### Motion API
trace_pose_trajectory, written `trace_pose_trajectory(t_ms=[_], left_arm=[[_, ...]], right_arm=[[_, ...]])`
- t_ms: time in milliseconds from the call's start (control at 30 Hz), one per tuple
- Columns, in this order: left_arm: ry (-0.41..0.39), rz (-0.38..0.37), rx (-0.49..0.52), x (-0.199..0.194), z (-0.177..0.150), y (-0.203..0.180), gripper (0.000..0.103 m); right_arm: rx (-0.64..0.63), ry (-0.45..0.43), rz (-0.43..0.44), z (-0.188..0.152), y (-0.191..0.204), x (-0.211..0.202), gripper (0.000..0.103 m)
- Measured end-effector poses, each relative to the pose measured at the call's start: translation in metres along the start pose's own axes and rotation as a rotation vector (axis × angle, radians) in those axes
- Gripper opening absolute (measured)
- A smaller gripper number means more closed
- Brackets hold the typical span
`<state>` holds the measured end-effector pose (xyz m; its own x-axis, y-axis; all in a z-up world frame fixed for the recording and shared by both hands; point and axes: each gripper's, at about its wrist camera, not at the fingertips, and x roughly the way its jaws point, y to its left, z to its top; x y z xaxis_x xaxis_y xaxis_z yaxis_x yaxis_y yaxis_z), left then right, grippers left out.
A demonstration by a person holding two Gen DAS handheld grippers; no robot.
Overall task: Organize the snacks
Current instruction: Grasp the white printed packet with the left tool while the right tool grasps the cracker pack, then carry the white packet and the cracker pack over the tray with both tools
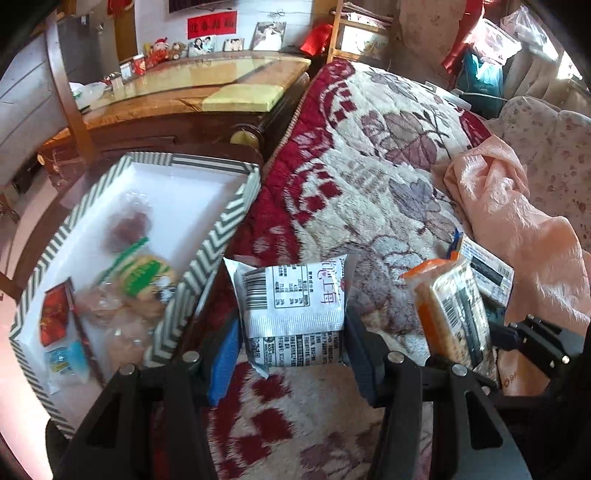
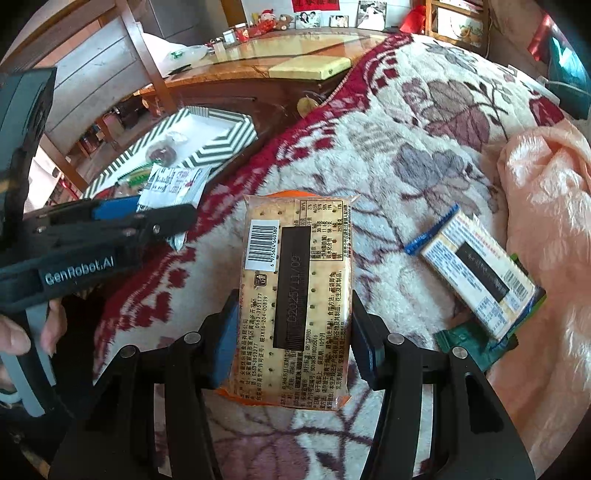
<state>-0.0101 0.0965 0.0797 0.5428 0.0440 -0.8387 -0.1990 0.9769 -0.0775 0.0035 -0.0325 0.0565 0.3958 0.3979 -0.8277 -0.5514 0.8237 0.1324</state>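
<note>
Box (image 1: 225,225) sits left of the blanket (image 1: 388,155), w/ several snack packs inside, bunched toward its near end. Sideboard (image 1: 177,107) stands behind box, pad (image 1: 242,96) on top, photos (image 1: 267,35) at its back edge. Sachet (image 1: 291,306) is between left gripper (image 1: 290,350) pads, just right of box wall. Cracker pack (image 2: 295,295) is between right gripper (image 2: 293,343) pads, over blanket. Right of it, two packs (image 2: 480,273) lie stacked on blanket, beside crumpled cloth (image 2: 546,206) at far right.
</note>
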Motion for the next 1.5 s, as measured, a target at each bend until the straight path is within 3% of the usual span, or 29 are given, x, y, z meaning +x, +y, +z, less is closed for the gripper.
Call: trace_pose_trajectory(t_ms=[467,1500], left_arm=[[-0.047,0.057,-0.048,-0.026,-0.005,0.036,0.057],[-0.073,0.115,-0.149,-0.046,-0.016,0.090,0.057]], right_arm=[[-0.053,-0.014,0.026,0.024,0.036,0.000,0.053],[-0.167,0.013,0.050,0.048,0.091,0.013,0.053]])
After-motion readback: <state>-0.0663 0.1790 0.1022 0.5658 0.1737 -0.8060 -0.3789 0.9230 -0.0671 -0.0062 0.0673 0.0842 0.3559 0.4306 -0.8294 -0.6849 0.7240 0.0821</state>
